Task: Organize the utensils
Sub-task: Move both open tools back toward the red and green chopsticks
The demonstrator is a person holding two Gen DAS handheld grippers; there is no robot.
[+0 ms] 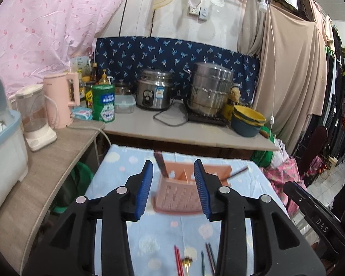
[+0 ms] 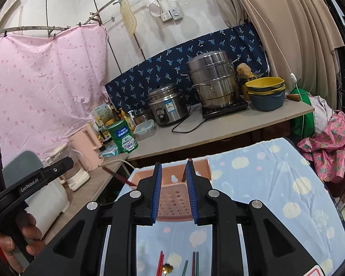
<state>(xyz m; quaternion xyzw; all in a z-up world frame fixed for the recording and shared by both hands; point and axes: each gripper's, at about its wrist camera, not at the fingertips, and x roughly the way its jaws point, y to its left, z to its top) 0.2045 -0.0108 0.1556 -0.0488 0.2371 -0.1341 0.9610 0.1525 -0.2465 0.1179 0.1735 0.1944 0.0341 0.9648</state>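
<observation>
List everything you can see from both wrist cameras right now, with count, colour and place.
utensil holder: one, pink, perforated, on the blue cloth; a dark handle and a stick stand in it
chopsticks: several, red and dark green, loose on the cloth near the cameras
spoon: one, gold, among the chopsticks
tablecloth: one, light blue with pale dots
rice cooker: one, steel, back counter
steamer pot: one, steel, stacked, on a black hob
basins: stack, yellow over blue, counter's right end
tin: one, green
kettle: one, pink, left shelf
blender: one, white
left gripper: black, blue pads, open, empty
right gripper: black, blue pads, open, empty
hand: one, on the left gripper's handle
</observation>
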